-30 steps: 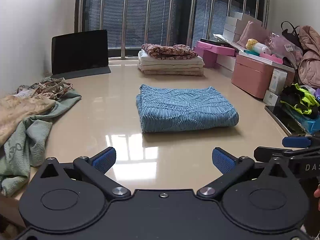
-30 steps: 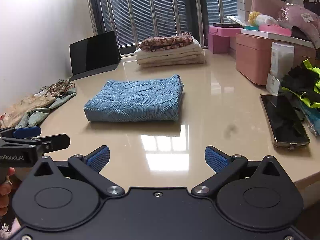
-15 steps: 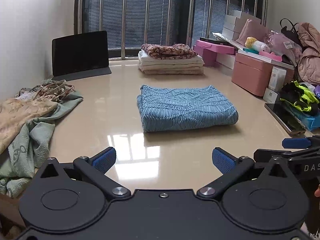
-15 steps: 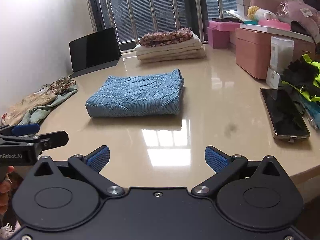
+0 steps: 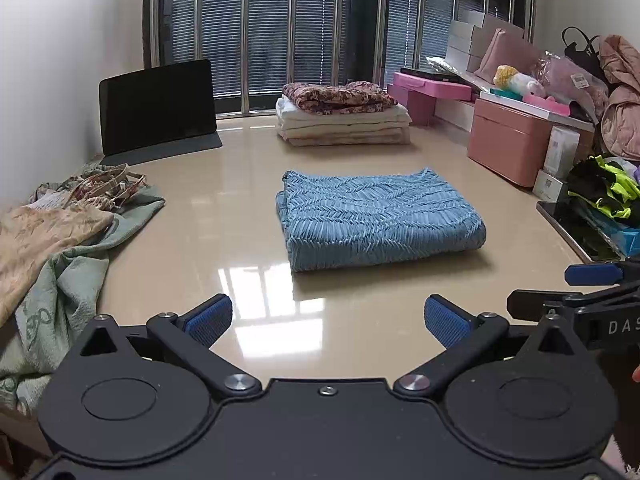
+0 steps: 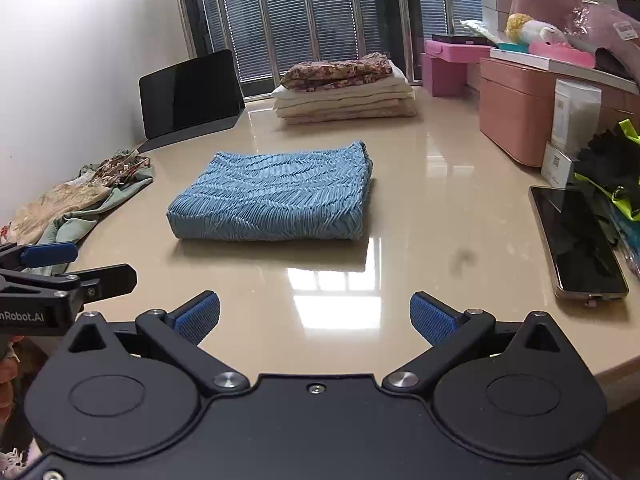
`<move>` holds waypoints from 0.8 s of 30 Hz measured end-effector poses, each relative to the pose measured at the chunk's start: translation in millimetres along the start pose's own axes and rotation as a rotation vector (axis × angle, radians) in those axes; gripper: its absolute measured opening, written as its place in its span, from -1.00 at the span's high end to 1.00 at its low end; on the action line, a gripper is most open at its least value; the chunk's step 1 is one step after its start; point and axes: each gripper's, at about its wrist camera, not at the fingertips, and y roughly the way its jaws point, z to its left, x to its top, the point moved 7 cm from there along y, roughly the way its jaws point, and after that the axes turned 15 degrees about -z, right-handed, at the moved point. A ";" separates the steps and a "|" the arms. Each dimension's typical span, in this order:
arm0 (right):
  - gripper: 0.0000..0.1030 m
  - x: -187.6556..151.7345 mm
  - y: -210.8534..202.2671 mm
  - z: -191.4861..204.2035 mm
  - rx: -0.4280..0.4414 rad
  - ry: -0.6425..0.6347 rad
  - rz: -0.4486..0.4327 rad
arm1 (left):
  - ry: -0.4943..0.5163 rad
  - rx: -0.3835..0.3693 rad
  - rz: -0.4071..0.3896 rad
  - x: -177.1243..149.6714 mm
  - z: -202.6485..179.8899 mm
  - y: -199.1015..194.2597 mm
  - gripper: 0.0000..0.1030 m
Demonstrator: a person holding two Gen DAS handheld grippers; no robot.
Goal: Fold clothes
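Note:
A folded blue knitted garment [image 5: 380, 216] [image 6: 276, 196] lies flat in the middle of the glossy beige table [image 5: 224, 248] [image 6: 420, 240]. My left gripper [image 5: 328, 318] hovers open near the table's front edge, well short of the garment, with nothing between its blue pads. My right gripper [image 6: 314, 314] is likewise open and empty, at the same front edge. A heap of unfolded clothes [image 5: 52, 236] [image 6: 80, 200], beige and pale green, sits at the left. A stack of folded clothes [image 5: 344, 114] [image 6: 344, 92] stands at the back by the window.
A dark tablet [image 5: 156, 106] [image 6: 190, 94] leans against the left wall. A phone [image 6: 576, 240] lies at the right edge. Pink boxes [image 5: 508, 140] [image 6: 516, 108], a black and neon-yellow garment [image 5: 604, 188] and bags crowd the right side.
Both grippers have drawn slightly back and tilted, so the table scene sits a little lower and farther. The blue garment has not moved. Both stay open.

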 end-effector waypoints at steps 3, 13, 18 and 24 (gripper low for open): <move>-0.99 3.2 6.0 -2.3 -0.002 0.005 0.004 | 0.005 0.001 0.007 3.1 0.7 5.8 -1.00; -0.99 19.6 31.3 -8.9 0.020 0.017 0.015 | 0.017 0.005 0.020 19.8 1.8 30.9 -1.00; -0.99 28.5 48.1 -13.4 0.029 0.033 0.025 | 0.017 0.006 0.033 28.2 4.4 47.6 -1.00; -0.99 38.1 71.1 -24.9 0.025 0.073 0.050 | -0.021 -0.001 0.087 34.7 8.7 74.6 -1.00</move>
